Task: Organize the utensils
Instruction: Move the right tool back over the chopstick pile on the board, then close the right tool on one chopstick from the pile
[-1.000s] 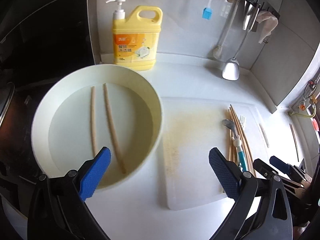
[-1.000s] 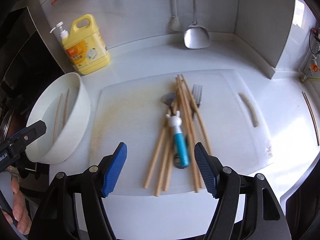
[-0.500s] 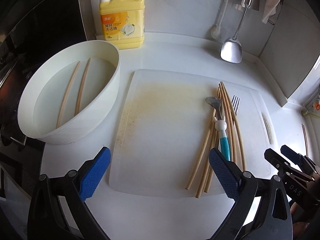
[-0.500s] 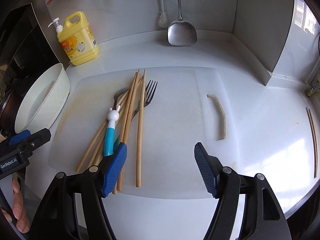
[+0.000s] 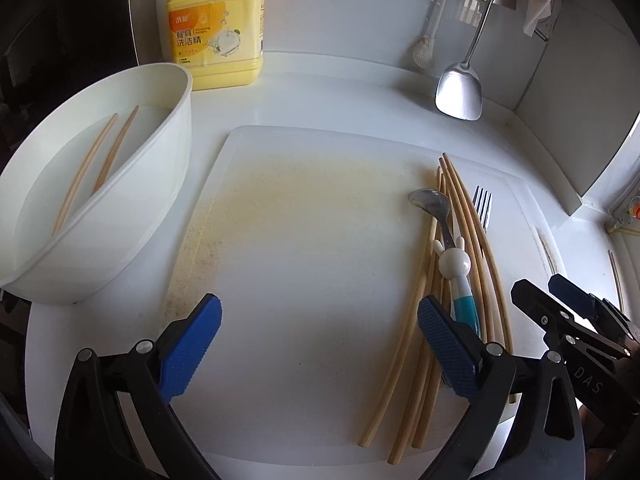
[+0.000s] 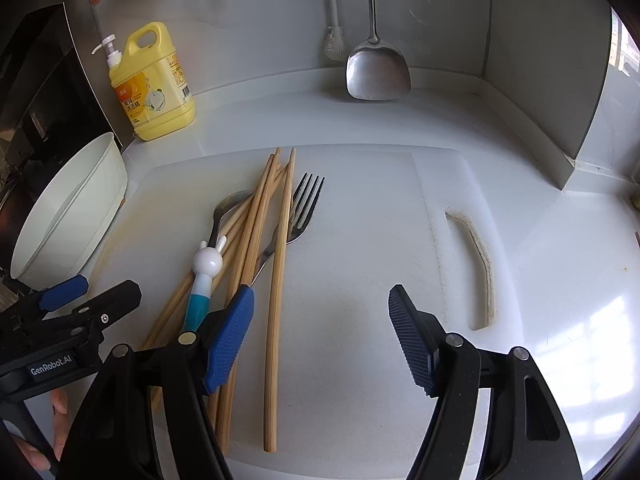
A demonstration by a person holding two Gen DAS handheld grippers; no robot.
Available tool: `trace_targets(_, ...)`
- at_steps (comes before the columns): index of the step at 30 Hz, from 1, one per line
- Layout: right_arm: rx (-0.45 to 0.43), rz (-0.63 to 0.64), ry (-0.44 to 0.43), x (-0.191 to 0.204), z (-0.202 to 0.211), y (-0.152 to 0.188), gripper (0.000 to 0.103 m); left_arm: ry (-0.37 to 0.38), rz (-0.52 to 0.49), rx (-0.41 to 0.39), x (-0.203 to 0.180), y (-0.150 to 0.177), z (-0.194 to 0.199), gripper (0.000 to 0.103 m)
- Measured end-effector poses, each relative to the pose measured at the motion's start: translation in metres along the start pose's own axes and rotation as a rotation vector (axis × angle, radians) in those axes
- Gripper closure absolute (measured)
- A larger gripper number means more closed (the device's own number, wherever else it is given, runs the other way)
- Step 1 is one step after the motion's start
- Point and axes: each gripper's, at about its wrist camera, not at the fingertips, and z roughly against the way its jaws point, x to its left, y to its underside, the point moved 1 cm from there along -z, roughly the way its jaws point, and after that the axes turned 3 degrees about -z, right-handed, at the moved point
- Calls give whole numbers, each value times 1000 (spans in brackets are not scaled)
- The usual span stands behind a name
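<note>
Several wooden chopsticks [image 5: 472, 240] [image 6: 280, 264], a rabbit-handled spoon [image 5: 452, 264] [image 6: 206, 268] and a metal fork [image 5: 482, 204] [image 6: 304, 208] lie in a pile on a white cutting board [image 5: 312, 264] [image 6: 360, 280]. A white bowl [image 5: 132, 216] [image 6: 68, 216] at the left holds two chopsticks [image 5: 100, 160] in water. My left gripper [image 5: 320, 344] is open over the board, its right finger beside the pile. My right gripper [image 6: 322, 332] is open, its left finger over the pile's near ends.
A yellow dish soap jug [image 5: 216, 32] [image 6: 154, 84] stands at the back left. A metal spatula [image 5: 460, 92] [image 6: 378, 68] and a brush [image 5: 424, 52] hang at the back wall. A wall corner juts in at the right [image 6: 580, 120].
Both grippers have moved: the left swung right from over the bowl to the cutting board, and the right shifted right so the pile now lies at its left finger. Both stay open.
</note>
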Motion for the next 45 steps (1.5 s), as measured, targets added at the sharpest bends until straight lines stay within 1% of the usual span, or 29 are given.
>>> trace_targets(2,-6,2,5,1,-5,0,36,7,1,2,0,1,-6,6)
trace_targets(4,-3,-3,3,1,-10,0,36,-1,-13,4,-2,2,-10,6)
trace_targets(9,-18,-9,2,-3,-14,-3,36,-7,-60,-5,-10,2,-14,6)
trace_targets(14,-27,-10,-1,-5,-17,-6,36,-3,-75,-9,-11,1,-16,6)
trace_targets(20,-18,21,28,-1,-24,-7,36,0,-87,2,-14,0,-20,6)
trace_targets(24,-23,32,40,-1,-25,-8,36,-10,-108,-1,-18,-1,-22,6)
trace_targets(33,-29,43,38,-3,-26,-9,36,-35,-146,-7,-25,-4,-26,6)
trace_targets(40,-32,48,53,-3,-29,-10,36,-44,-146,-26,-27,-9,-31,5)
trace_targets(45,-43,55,71,-4,-29,-10,36,-62,-115,-35,-23,-9,-31,6)
